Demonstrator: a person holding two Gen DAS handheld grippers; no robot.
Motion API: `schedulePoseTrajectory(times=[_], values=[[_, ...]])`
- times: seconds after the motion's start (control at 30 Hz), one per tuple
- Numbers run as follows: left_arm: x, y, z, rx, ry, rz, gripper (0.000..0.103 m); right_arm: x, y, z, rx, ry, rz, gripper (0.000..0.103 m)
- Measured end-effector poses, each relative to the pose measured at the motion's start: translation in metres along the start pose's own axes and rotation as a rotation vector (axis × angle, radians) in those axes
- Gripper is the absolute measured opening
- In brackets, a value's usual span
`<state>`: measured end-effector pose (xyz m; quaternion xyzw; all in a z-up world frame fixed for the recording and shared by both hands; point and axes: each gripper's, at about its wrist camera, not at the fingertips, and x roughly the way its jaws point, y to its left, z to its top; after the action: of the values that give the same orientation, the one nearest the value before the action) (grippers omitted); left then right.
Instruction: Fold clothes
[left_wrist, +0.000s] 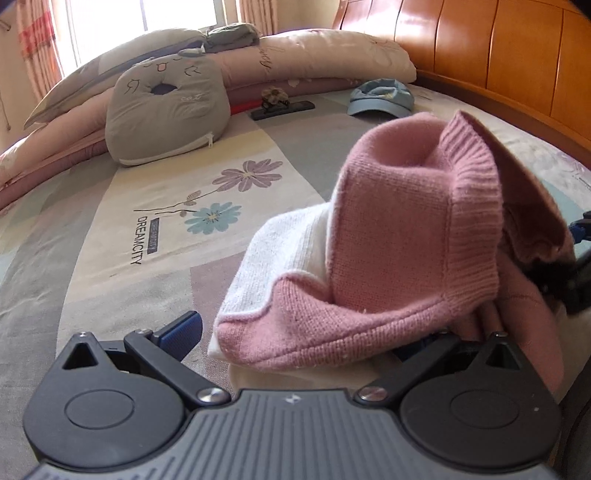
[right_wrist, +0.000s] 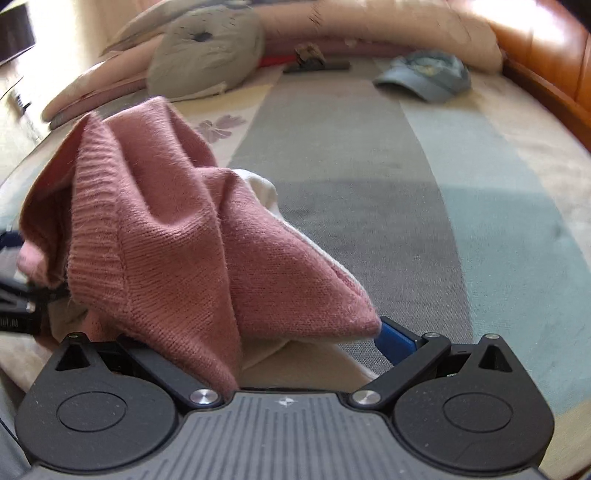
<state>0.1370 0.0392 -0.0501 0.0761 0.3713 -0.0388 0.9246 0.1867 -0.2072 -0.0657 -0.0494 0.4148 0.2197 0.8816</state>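
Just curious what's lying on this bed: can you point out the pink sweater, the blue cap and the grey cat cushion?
pink sweater (left_wrist: 399, 229): left wrist view, knit body.
blue cap (right_wrist: 428, 79): right wrist view, crown.
grey cat cushion (left_wrist: 166, 110): left wrist view, front face.

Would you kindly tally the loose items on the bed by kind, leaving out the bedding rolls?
Knitted pink-and-white sweater: 1
Grey cat-face cushion: 1
Light blue cloth cap: 1
Flat dark bar with a small brown object on it: 1
Total: 4

Window daylight glares; right view motion-blurred.
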Motion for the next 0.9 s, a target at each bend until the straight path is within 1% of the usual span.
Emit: schedulePoseTrajectory(times=[0.07,0.13,0.2,0.3,0.43,0.53,0.63,0.67,0.77,0.83,0.9], values=[[-0.004,-0.001,0.002,0.006,-0.007,0.015,0.103,-0.007,0.009,-0.006,-0.089,-0.037,-0.031,0.103],[-0.010,-0.003,0.005,0.019,-0.023,0.032,0.102,-0.012,0.015,-0.008,-0.147,-0.038,-0.060,0.103],[-0.021,-0.008,0.007,0.044,-0.061,0.048,0.102,-0.021,0.013,-0.009,-0.146,-0.058,-0.089,0.103],[-0.031,-0.014,0.007,0.113,-0.122,0.091,0.102,-0.040,0.010,-0.011,-0.132,-0.101,-0.096,0.103],[-0.026,-0.016,0.007,0.210,-0.136,0.145,0.103,-0.056,0.010,-0.010,-0.148,-0.138,-0.092,0.103],[-0.024,-0.010,0.012,0.227,-0.140,0.205,0.102,-0.056,0.010,-0.009,-0.152,-0.144,-0.098,0.103],[-0.027,0.002,0.017,0.189,-0.147,0.214,0.102,-0.057,0.011,-0.009,-0.139,-0.159,-0.076,0.103],[-0.028,0.002,0.017,0.192,-0.151,0.211,0.102,-0.057,0.011,-0.009,-0.135,-0.164,-0.069,0.103],[-0.032,-0.006,0.012,0.255,-0.171,0.179,0.102,-0.058,0.011,-0.008,-0.122,-0.179,-0.047,0.103],[-0.031,-0.015,0.010,0.318,-0.190,0.198,0.102,-0.057,0.016,-0.006,-0.139,-0.190,-0.052,0.103],[-0.028,-0.017,0.012,0.320,-0.194,0.210,0.102,-0.052,0.022,-0.005,-0.170,-0.184,-0.085,0.103]])
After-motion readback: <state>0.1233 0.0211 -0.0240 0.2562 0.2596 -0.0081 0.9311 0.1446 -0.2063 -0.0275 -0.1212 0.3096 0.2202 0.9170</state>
